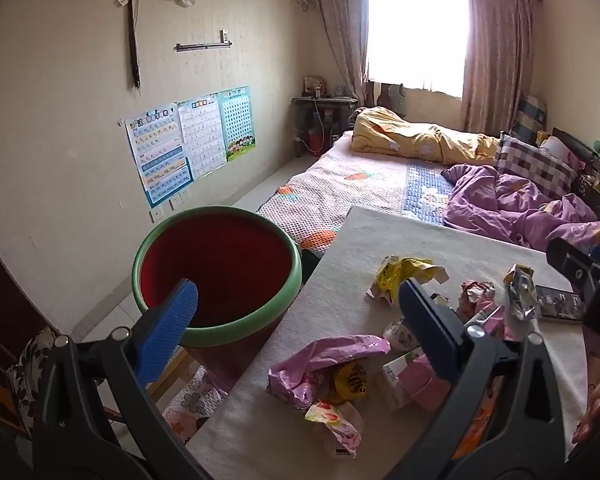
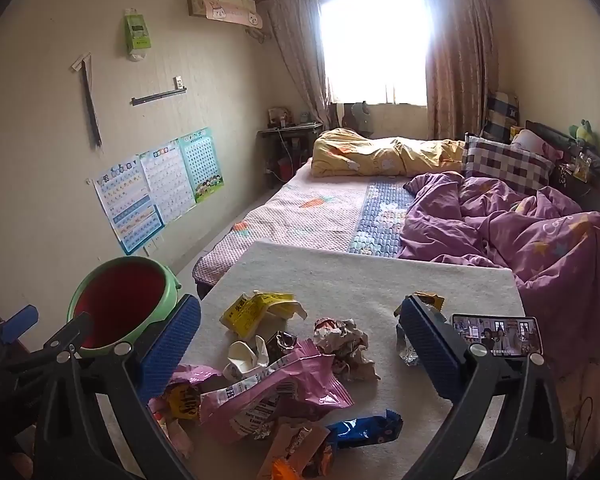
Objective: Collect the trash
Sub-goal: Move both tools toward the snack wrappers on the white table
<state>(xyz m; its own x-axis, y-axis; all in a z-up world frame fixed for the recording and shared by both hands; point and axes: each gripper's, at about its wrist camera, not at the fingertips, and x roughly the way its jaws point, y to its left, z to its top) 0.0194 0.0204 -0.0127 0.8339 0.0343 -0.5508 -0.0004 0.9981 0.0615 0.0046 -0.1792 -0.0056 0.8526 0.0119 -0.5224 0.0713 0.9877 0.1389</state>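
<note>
**Left wrist view: both grippers wide, trash on table**

We see the bin at left, beside the table. Our left gripper gapes empty, straddling the bin rim and the table edge. Wrappers litter the table between our right gripper pads, untouched. A phone lies rightmost.

Phone screen partly behind gripper arm; bin base hidden.

cream walls, bright curtained window, unmade bed, wall posters
</note>
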